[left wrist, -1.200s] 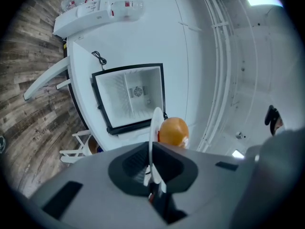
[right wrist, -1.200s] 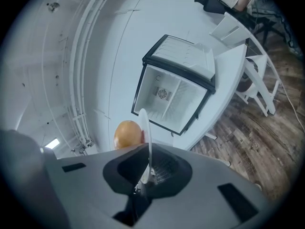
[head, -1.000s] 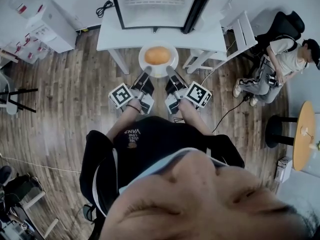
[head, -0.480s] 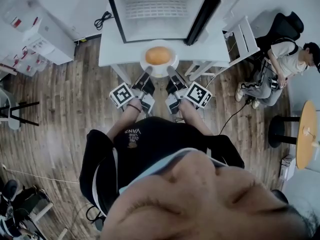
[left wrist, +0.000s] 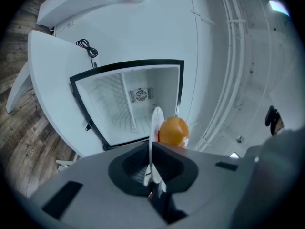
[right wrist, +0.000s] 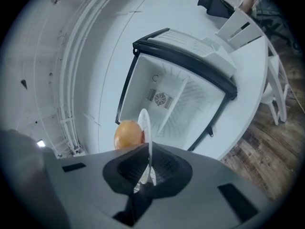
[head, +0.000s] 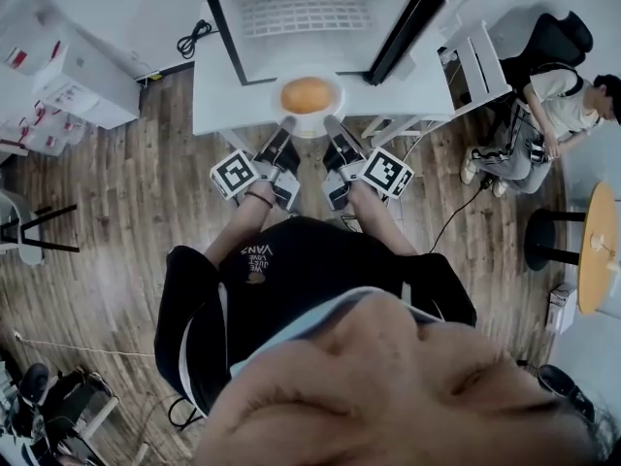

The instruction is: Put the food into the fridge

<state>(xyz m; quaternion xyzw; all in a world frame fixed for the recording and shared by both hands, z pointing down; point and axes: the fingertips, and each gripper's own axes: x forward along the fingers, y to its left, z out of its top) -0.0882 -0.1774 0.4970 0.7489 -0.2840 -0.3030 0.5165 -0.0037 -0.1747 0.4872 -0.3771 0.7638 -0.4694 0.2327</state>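
Brought closer to the fridge (head: 225, 37) over the last second: plate (head: 281, 108) and the round orange-brown food (head: 307, 94) on it, now above the white table (head: 218, 90) and just in front of the fridge's open mouth, no longer hanging out past the table's front edge. Carried level by both grippers at once. Left gripper (head: 287, 122) pinched shut on the plate's near rim at the left, right gripper (head: 330, 122) pinched shut on the same rim at the right, thin rim seen edge-on between the jaws in each gripper view, with no gap beside it. Food well beyond the jaw tips, in the middle of the plate, touched by neither gripper. Done so far, judging by this: door (head: 412, 22) swung wide open to the right, plate picked up and brought to the opening. Left to do: pass plate and food through the frame, set down inside on the bare wire shelf (head: 301, 13) or below it, let go with both grippers, draw back, probably shut the door. Cannot tell whether the plate's underside touches the table.
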